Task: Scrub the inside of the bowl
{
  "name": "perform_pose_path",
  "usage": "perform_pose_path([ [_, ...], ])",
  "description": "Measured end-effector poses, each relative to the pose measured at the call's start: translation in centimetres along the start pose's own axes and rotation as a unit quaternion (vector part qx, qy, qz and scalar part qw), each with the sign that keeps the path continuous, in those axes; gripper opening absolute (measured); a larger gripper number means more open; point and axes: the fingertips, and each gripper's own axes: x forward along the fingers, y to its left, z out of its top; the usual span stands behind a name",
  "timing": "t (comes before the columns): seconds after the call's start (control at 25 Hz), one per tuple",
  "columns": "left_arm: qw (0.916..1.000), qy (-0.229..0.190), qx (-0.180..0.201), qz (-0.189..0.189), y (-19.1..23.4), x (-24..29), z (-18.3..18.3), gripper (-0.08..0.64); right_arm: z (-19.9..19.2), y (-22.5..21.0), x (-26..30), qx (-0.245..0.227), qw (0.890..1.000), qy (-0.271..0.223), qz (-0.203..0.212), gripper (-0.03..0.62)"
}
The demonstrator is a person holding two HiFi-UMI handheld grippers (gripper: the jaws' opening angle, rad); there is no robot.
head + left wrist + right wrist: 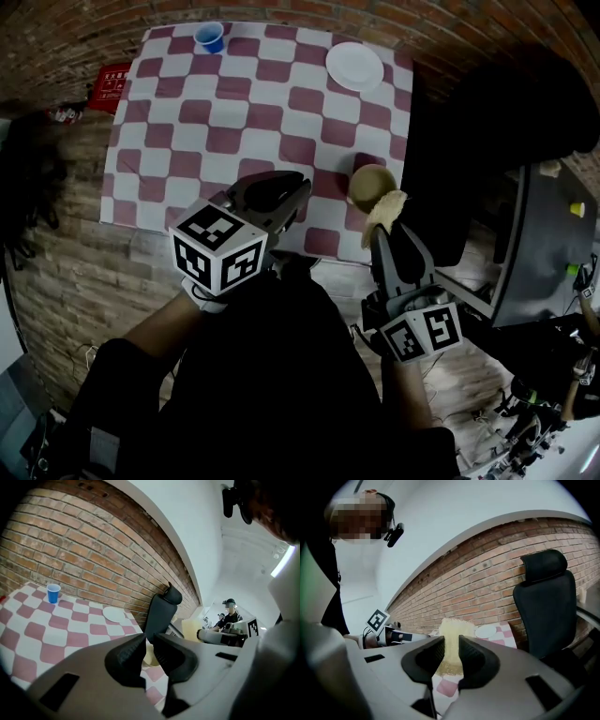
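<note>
A tan bowl (368, 181) stands on the checkered table (262, 112) near its front right corner. My right gripper (384, 230) is shut on a yellow scrubbing sponge (385, 208), whose top lies against the bowl's near rim. In the right gripper view the sponge (453, 630) sticks up between the jaws (451, 644). My left gripper (302, 190) hovers left of the bowl, apart from it. Its jaws (149, 641) stand open by a narrow gap with nothing between them, and the bowl (150, 656) shows through that gap.
A blue cup (211, 37) and a white plate (354, 66) sit at the table's far side. A black office chair (450, 169) stands against the table's right edge. A red object (112, 86) lies left of the table. People work at the far right (228, 616).
</note>
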Motion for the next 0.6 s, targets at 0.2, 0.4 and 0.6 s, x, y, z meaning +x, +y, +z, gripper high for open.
perform_pose_path([
  [0.2, 0.9999, 0.003, 0.015, -0.005, -1.1, 0.4, 0.2, 0.057, 1.4, -0.6, -0.6, -0.001, 1.0, -0.018, -0.008, 0.103],
  [0.4, 0.9996, 0.014, 0.018, -0.015, -2.0, 1.4, -0.5, 0.057, 1.7, -1.4, -1.4, -0.004, 1.0, -0.025, -0.016, 0.103],
  [0.6, 0.9993, 0.019, 0.027, -0.015, -2.6, 1.9, -0.4, 0.057, 1.7, -2.1, -1.9, -0.004, 0.999, -0.028, -0.022, 0.103],
])
